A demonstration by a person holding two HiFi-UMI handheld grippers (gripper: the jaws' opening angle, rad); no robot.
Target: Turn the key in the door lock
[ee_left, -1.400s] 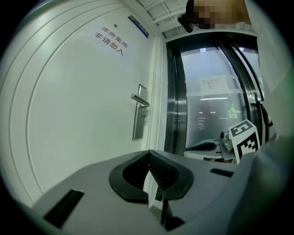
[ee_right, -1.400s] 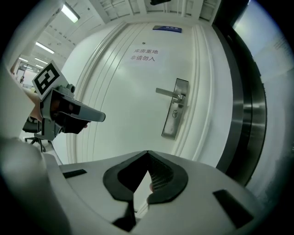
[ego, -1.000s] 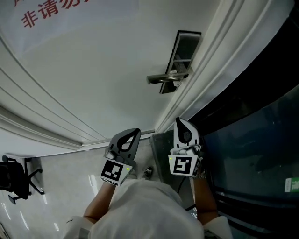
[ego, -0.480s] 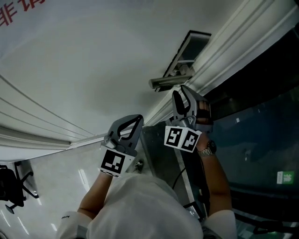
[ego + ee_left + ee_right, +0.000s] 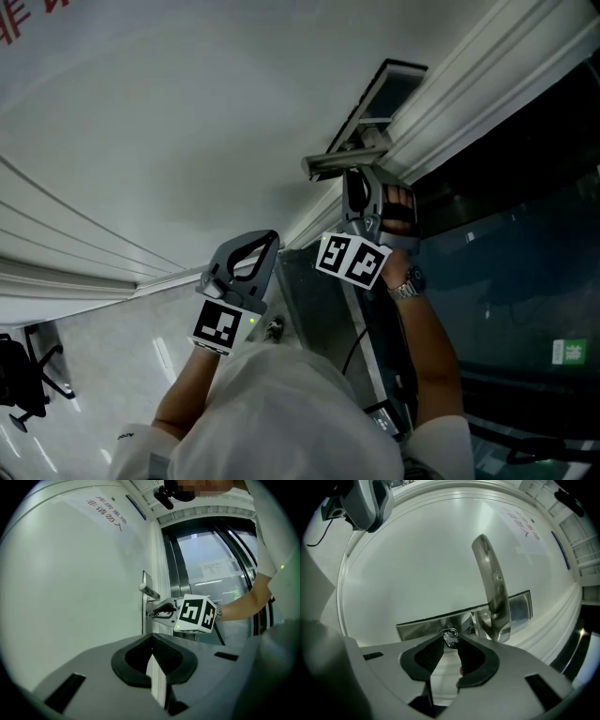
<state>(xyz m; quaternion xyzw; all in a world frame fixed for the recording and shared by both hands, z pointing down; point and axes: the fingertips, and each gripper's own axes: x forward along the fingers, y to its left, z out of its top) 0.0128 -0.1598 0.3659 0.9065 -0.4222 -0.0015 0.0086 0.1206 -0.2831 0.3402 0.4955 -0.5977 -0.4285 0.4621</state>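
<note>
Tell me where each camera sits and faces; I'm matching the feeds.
Head view: on the person's head, looking down the door at the handle; left gripper, right gripper, forearms show.
Left gripper view: on that shut gripper, facing along the door; right gripper shows.
Right gripper view: on that gripper, facing the lock plate; jaws have just been closing, key between.
All show the handle.

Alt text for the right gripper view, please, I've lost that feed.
The right gripper, its jaws having just been closing, pinches the key between its tips. Behind it a steel lock plate crosses the white door, with the lever handle just right of the key.
</note>
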